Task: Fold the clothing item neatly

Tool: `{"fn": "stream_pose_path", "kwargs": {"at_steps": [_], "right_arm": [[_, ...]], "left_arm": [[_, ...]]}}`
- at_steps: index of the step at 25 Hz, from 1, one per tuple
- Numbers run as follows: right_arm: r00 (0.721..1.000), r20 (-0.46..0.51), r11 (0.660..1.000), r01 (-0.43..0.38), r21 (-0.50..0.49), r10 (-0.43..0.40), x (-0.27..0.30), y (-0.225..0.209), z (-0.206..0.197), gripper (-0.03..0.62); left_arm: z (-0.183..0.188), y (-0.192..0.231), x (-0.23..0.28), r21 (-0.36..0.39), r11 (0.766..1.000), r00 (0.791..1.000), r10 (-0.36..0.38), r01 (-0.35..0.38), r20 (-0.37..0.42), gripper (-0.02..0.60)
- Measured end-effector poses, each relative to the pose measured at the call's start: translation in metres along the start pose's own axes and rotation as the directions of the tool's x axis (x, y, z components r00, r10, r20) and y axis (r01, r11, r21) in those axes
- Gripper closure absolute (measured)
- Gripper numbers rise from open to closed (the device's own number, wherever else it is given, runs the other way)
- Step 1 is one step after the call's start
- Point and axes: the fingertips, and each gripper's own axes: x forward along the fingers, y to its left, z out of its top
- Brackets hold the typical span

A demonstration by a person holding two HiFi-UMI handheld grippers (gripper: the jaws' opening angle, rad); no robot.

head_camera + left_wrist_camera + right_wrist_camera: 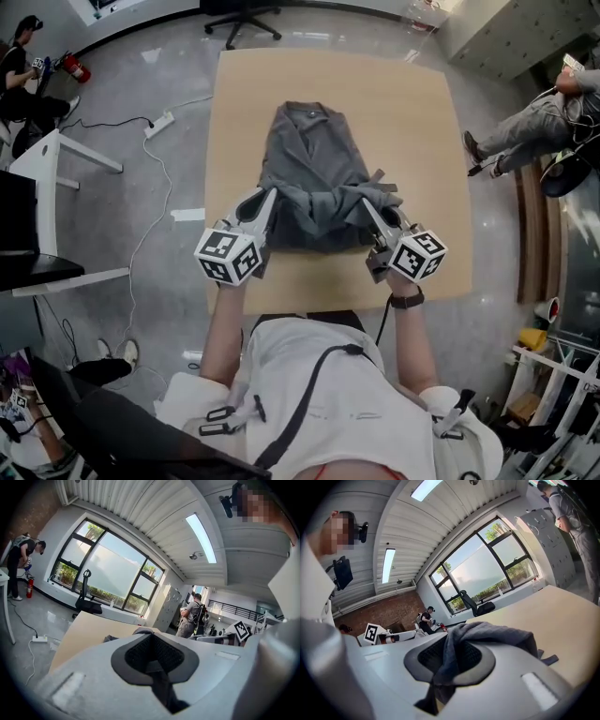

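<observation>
A grey garment (314, 159) lies on the light wooden table (412, 103), collar end far from me. Its near part is lifted and bunched into a band between the two grippers. My left gripper (269, 194) is shut on the band's left end; in the left gripper view only a thin dark strip of cloth shows between the closed jaws (152, 660), with a bit of garment (139, 631) beyond them. My right gripper (367, 202) is shut on the right end, and in the right gripper view the grey cloth (487, 634) drapes over the closed jaws (443, 663).
An office chair (242, 19) stands beyond the table's far edge. A power strip (159, 122) and cables lie on the floor at the left, by a white desk (56, 155). A person (530, 122) sits at the right, another at the far left.
</observation>
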Motion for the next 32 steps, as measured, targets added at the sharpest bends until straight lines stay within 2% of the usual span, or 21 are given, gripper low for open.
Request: {"fn": "stream_pose_path", "kwargs": {"at_steps": [6,11,14,18,20,21,22,23,24,26,27,29,32], "right_arm": [[0.998,0.008,0.998,-0.060,0.012,0.060,0.049,-0.033,0.046,0.557],[0.994,0.012,0.993,-0.113,-0.022,0.113,0.111,-0.053,0.091,0.553],[0.994,0.004,0.993,-0.113,-0.022,0.113,0.151,-0.077,0.111,0.546],[0.995,-0.026,0.996,-0.091,0.011,0.091,0.200,-0.111,0.115,0.531],[0.995,-0.062,0.996,-0.073,0.043,0.075,0.221,-0.129,0.107,0.467],[0.994,-0.093,0.997,-0.050,0.060,0.055,0.233,-0.142,0.100,0.401],[0.990,-0.137,0.997,-0.016,0.072,0.026,0.244,-0.156,0.090,0.308],[0.980,-0.201,0.997,0.032,0.075,-0.016,0.254,-0.171,0.077,0.193],[0.958,-0.277,0.994,0.092,0.064,-0.071,0.257,-0.186,0.062,0.106],[0.906,-0.382,0.979,0.204,0.012,-0.185,0.247,-0.209,0.034,0.101],[0.896,-0.387,0.972,0.236,0.001,-0.217,0.236,-0.214,0.026,0.106],[0.910,-0.361,0.971,0.235,0.042,-0.205,0.217,-0.211,0.011,0.165],[0.938,-0.317,0.977,0.182,0.107,-0.140,0.193,-0.196,-0.009,0.274]], "left_arm": [[0.043,0.031,0.052,0.018,0.996,0.996,0.084,-0.084,0.035,0.568],[0.084,0.079,0.096,0.035,0.986,0.984,0.162,-0.165,0.079,0.568],[0.090,0.109,0.126,0.045,0.976,0.975,0.208,-0.212,0.072,0.566],[0.085,0.144,0.159,0.032,0.970,0.969,0.241,-0.243,0.057,0.566],[0.079,0.158,0.178,0.028,0.971,0.971,0.236,-0.237,0.032,0.566],[0.074,0.165,0.189,0.030,0.972,0.973,0.232,-0.232,0.013,0.566],[0.069,0.173,0.202,0.036,0.973,0.973,0.230,-0.229,-0.013,0.563],[0.062,0.182,0.215,0.043,0.971,0.970,0.238,-0.236,-0.050,0.510],[0.052,0.192,0.225,0.048,0.966,0.961,0.259,-0.256,-0.092,0.419],[0.035,0.203,0.232,0.043,0.953,0.940,0.304,-0.301,-0.153,0.387],[0.028,0.203,0.229,0.035,0.950,0.937,0.312,-0.311,-0.160,0.387],[0.012,0.200,0.216,0.032,0.947,0.933,0.322,-0.321,-0.163,0.388],[-0.023,0.195,0.190,0.035,0.939,0.918,0.341,-0.341,-0.204,0.388]]}}
